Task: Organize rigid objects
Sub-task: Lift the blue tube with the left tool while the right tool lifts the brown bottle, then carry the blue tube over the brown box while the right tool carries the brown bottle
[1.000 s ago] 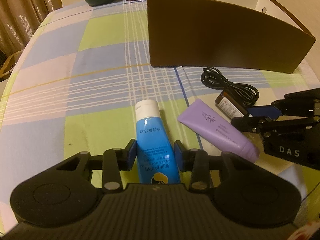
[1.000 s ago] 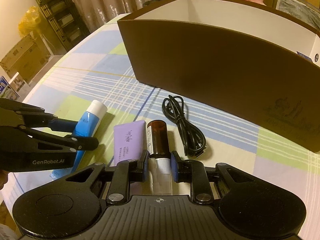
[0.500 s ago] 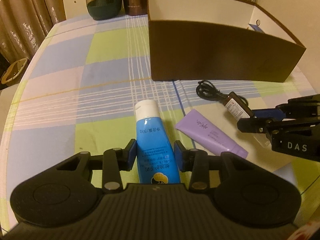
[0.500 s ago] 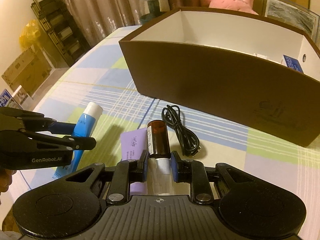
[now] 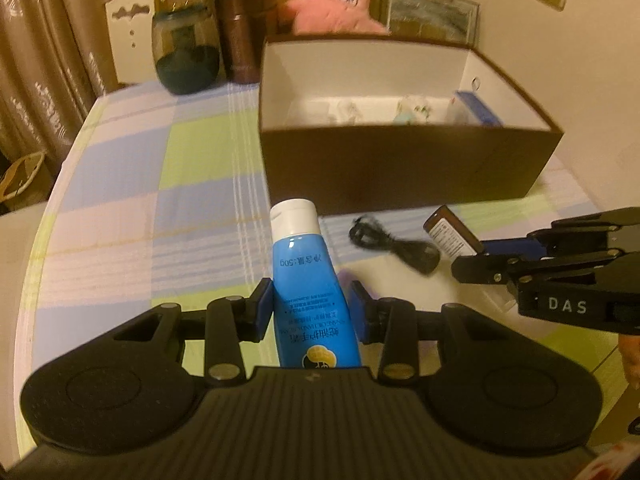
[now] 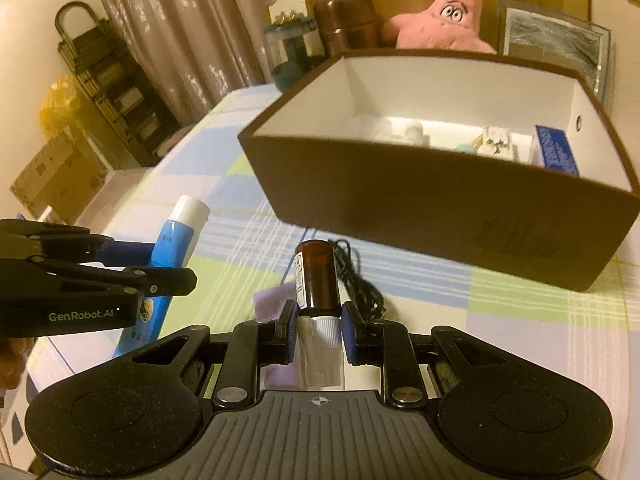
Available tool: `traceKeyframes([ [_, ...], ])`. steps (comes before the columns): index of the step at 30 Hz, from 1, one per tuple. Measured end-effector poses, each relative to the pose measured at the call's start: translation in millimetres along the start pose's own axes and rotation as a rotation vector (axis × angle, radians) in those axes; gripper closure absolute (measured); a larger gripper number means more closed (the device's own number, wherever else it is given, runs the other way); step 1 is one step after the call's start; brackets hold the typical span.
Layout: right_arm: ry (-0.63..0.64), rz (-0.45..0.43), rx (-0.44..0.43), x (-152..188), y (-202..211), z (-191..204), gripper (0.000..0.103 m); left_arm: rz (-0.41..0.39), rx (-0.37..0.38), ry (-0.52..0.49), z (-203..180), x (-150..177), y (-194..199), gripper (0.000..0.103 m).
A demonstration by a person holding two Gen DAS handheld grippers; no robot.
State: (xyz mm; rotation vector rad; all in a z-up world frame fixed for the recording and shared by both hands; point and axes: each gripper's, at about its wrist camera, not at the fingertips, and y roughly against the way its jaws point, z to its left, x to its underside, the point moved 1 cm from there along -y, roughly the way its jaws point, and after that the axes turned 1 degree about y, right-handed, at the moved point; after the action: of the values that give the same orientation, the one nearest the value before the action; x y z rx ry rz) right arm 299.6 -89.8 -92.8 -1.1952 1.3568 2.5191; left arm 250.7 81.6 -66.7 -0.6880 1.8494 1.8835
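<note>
- The left gripper (image 5: 312,308) is clamping a blue tube (image 5: 308,280), white cap pointing forward, raised above the counter (image 5: 140,184).
- The right gripper (image 6: 319,330) is clamping a brown bottle (image 6: 318,276) at its white cap end, the brown body pointing toward the box (image 6: 440,216).
- A purple tube (image 6: 276,300) is lying on the counter under the bottle, mostly hidden.
- A black cable (image 5: 394,242) is lying in front of the box, near its front wall.
- Small items are sitting inside the box along its far wall, a blue carton (image 6: 556,148) at the right end.
- A pink plush (image 6: 444,20) is sitting behind the box.
</note>
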Motion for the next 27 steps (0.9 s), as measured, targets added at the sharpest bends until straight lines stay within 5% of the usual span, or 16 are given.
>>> traceKeyframes([
  [27,-0.109,-0.157,0.054,-102.2,34.3,-55.4,0.080,-0.169,0.050,-0.122,-34.1,-123.5,-10.4,0.067],
])
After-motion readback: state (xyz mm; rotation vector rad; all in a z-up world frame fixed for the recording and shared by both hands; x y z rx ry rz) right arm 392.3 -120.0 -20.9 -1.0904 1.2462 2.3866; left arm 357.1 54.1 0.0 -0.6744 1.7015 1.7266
